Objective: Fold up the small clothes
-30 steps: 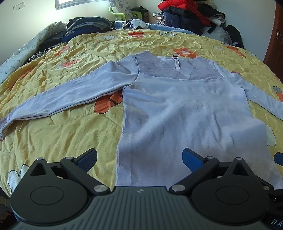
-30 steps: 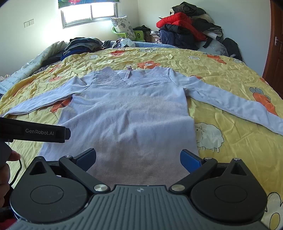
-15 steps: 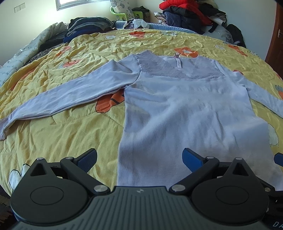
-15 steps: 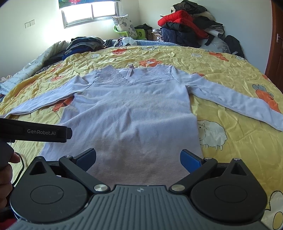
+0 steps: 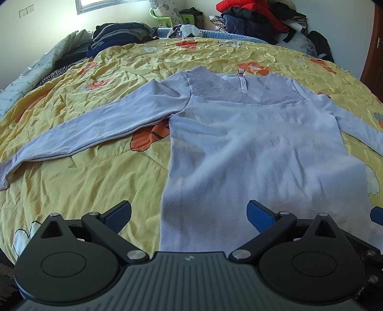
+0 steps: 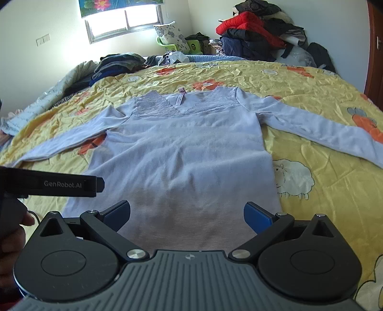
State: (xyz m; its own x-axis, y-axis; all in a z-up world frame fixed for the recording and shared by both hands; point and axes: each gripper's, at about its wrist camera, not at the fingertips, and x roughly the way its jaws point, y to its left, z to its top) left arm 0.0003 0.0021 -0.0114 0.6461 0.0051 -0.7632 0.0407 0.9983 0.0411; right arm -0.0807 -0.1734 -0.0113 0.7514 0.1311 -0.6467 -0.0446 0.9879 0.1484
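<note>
On the bed, left wrist view:
- Left tool [image 5: 189, 214]: jaws spread wide, holding nothing, poised low over the near hem of the top.
- Top [image 5: 251, 153]: pale lilac, long-sleeved, lying flat and face up on the bedspread, neckline away from the camera, hem nearest.
- Neck label [image 5: 241, 80]: white strip showing inside the V of the collar.
- Left sleeve [image 5: 95, 129]: stretched out sideways and slightly toward the camera, cuff near the left edge of the picture.
- Bedspread [image 5: 83, 181]: yellow, wrinkled, printed with orange and white cartoon figures; bare around the top.
- Stack of dark clothes [image 5: 119, 36]: at the far left of the bed, well apart from the top.
- Heap of red and dark jackets [image 5: 258, 16]: beyond the far right corner.

Right wrist view:
- Right tool [image 6: 186, 214]: jaws spread wide, empty, over the hem toward the middle of the body panel.
- Top [image 6: 182, 158]: whole outline visible, both sleeves out, no crease or fold laid in.
- Right sleeve [image 6: 323, 129]: extended sideways to the right edge of the picture.
- Left tool [image 6: 52, 185]: seen side-on as a black bar lettered "GenRobot.AI", just beside the left hem.
- Hand [image 6: 12, 239]: partly visible under that bar.

Progress, as judged:
- Spreading flat appears done.
- Folding not yet begun; sleeves and body all remain to be folded.
- Neither tool has taken hold of cloth.
</note>
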